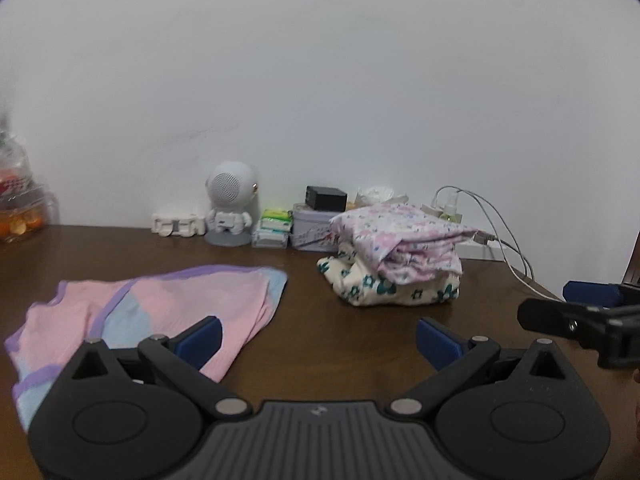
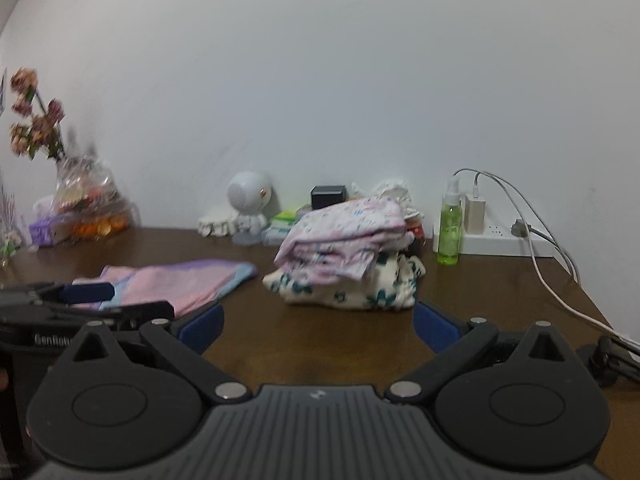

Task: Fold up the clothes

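A pink, light-blue and purple garment (image 1: 160, 312) lies flat on the brown table (image 1: 340, 336), left of centre; it also shows in the right wrist view as the pink garment (image 2: 180, 280). A stack of folded clothes (image 1: 396, 256), floral pink on top of cream with teal flowers, sits further back; the same stack (image 2: 344, 264) fills the middle of the right wrist view. My left gripper (image 1: 318, 338) is open above the table, its left finger over the pink garment's edge. My right gripper (image 2: 318, 324) is open and holds nothing, just in front of the stack.
Along the wall stand a white astronaut figure (image 1: 230, 210), small boxes (image 1: 276, 228), a green spray bottle (image 2: 450, 228), a power strip (image 2: 504, 240) with white cables (image 2: 560, 280), and a bag of fruit with flowers (image 2: 88, 208). Bare wood lies between garment and stack.
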`<state>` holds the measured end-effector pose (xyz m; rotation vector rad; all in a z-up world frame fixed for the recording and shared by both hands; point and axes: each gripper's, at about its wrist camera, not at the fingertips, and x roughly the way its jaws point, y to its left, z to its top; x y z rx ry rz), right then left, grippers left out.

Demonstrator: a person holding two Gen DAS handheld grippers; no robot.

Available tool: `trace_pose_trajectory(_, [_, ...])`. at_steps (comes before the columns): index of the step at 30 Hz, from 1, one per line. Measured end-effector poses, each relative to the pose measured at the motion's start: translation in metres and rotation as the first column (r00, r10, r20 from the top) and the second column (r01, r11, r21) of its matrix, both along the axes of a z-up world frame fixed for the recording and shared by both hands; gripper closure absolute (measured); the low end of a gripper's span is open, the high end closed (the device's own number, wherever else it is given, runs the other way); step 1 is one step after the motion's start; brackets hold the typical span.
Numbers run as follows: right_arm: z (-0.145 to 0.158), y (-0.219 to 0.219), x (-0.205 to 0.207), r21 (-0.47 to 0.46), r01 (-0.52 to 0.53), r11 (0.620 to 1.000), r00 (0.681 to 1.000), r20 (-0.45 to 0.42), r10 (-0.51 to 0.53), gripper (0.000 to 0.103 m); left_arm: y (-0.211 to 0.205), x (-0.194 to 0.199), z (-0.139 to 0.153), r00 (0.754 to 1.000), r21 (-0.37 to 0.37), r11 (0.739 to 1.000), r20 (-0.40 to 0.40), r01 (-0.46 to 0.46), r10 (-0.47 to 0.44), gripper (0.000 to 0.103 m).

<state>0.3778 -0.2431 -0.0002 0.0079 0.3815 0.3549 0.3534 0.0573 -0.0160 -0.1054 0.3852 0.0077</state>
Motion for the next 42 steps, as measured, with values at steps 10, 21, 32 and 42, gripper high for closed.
trace_pose_trajectory(10, [-0.005, 0.013, -0.062, -0.036, -0.020, 0.999, 1.000, -0.021, 0.020, 0.000, 0.004, -0.055, -0.003, 0.999, -0.018, 1.000, -0.030, -0.018, 0.017, 0.000])
trace_pose_trajectory(21, [-0.001, 0.010, -0.136, 0.037, 0.012, 0.999, 1.000, -0.010, -0.012, 0.000, -0.015, -0.130, 0.009, 1.000, -0.002, 1.000, 0.005, 0.030, -0.030, 0.000])
trace_pose_trajectory(32, [-0.004, 0.007, -0.192, 0.075, 0.057, 0.996, 0.998, -0.015, -0.056, 0.000, -0.025, -0.187, 0.007, 1.000, 0.021, 1.000, -0.014, 0.021, -0.021, 0.000])
trace_pose_trajectory(42, [-0.006, 0.016, -0.248, 0.039, 0.005, 0.999, 1.000, -0.014, -0.004, 0.000, -0.026, -0.240, 0.008, 0.999, -0.014, 1.000, -0.032, 0.026, -0.027, 0.000])
